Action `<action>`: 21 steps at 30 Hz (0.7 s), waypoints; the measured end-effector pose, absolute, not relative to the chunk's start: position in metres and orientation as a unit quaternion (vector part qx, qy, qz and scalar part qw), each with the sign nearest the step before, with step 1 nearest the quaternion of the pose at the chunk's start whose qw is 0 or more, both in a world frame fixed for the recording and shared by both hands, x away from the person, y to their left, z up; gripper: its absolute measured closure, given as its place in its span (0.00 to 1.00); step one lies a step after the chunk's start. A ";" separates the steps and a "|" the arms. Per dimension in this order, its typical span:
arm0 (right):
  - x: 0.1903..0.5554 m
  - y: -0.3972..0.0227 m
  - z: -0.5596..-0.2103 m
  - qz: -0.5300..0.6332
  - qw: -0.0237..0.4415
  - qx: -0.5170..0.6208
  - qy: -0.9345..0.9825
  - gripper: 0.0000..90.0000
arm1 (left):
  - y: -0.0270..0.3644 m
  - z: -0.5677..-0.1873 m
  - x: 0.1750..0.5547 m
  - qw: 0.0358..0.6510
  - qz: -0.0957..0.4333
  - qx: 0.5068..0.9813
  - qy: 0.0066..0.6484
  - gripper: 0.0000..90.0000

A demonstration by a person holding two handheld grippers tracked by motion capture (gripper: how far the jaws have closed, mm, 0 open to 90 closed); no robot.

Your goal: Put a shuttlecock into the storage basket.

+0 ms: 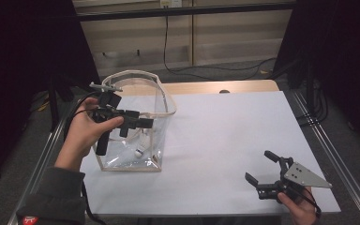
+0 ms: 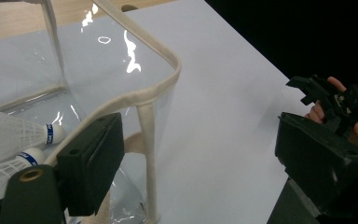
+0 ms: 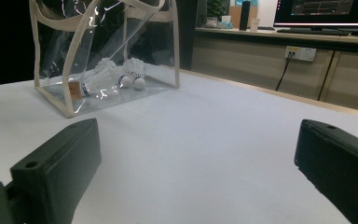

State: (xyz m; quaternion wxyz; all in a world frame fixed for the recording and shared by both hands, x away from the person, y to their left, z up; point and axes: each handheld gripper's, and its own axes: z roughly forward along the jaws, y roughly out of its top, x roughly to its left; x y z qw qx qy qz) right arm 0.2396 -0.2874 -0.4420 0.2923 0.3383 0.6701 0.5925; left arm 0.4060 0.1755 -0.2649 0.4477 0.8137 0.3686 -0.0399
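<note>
A clear plastic bag (image 1: 133,93) with beige trim stands at the left of the white table (image 1: 225,131). Two white shuttlecocks (image 2: 18,135) lie on its bottom, and the right gripper view also shows these shuttlecocks (image 3: 121,77) through the bag (image 3: 102,42). A hand holds my left gripper (image 1: 140,124) over the bag's open top, pointing right. That left gripper (image 2: 198,135) is open, and the bag's rim (image 2: 168,81) runs past its left jaw without being pinched. My right gripper (image 1: 258,166) rests low at the table's near right corner. It (image 3: 196,135) is open with nothing between the jaws.
The wooden strip (image 1: 215,86) of the table's far edge lies behind the white surface. Cables (image 1: 178,65) trail on the floor beyond it. Metal rails (image 1: 337,159) run along the right side. In the left gripper view the other hand and its gripper (image 2: 335,100) sit far right.
</note>
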 end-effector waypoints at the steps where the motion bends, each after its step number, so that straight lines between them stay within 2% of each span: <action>1: 0.240 -0.287 -0.442 0.593 0.292 0.338 0.670 0.00 | 0.176 -0.266 0.406 0.447 -0.041 0.814 0.368 0.17; 21: 0.239 -0.289 -0.442 0.592 0.293 0.338 0.670 0.00 | 0.173 -0.280 0.396 0.434 -0.051 0.834 0.337 0.14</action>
